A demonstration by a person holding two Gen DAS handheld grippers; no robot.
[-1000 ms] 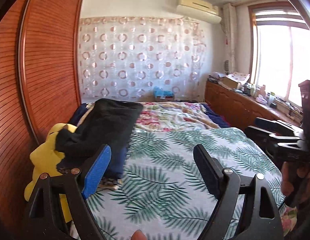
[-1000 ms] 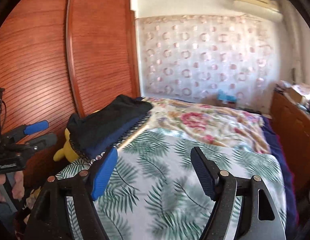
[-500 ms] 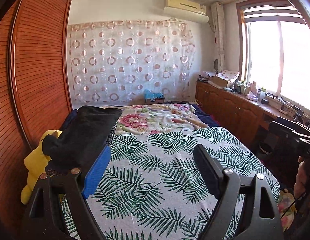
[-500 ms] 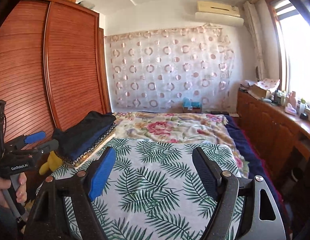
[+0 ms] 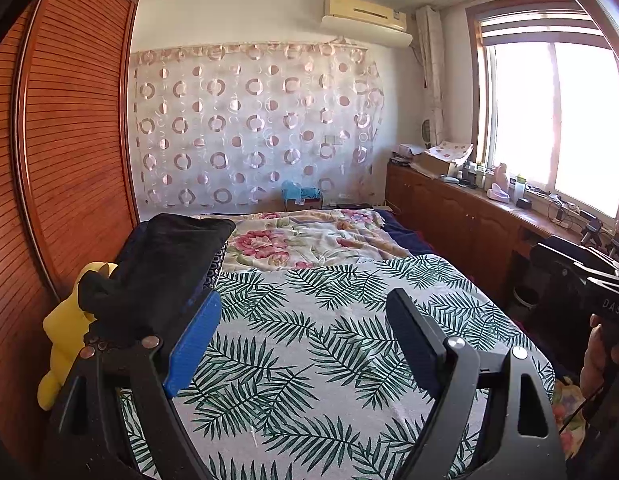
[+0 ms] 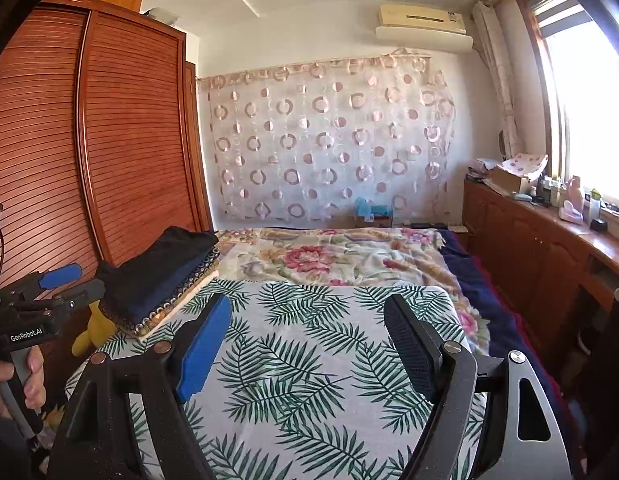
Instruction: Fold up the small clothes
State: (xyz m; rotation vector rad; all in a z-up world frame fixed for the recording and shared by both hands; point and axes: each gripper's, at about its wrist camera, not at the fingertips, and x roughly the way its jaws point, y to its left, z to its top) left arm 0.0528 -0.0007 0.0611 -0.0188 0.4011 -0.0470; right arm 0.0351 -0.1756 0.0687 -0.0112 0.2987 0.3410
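A stack of folded dark clothes point(image 5: 161, 268) point(image 6: 165, 272) lies at the left edge of the bed, a black piece on top. My left gripper point(image 5: 305, 336) hovers open over the palm-leaf sheet point(image 5: 333, 332), nothing between its fingers, the stack just beyond its blue left pad. Over the same palm-leaf sheet point(image 6: 309, 360) my right gripper point(image 6: 307, 340) stands open and empty, right of the stack. Each view shows the other gripper in a hand at its edge: the right gripper point(image 5: 581, 280) and the left gripper point(image 6: 49, 292).
A yellow plush toy point(image 5: 65, 332) sits between the bed and the wooden wardrobe point(image 5: 69, 140) on the left. A floral blanket point(image 5: 309, 236) covers the far half of the bed. A wooden counter point(image 5: 469, 216) with bottles and boxes runs under the window on the right.
Both views have swung right and lifted: the stack and plush slid left and farther off, more of the window side came into sight. Both grippers stayed open and empty.
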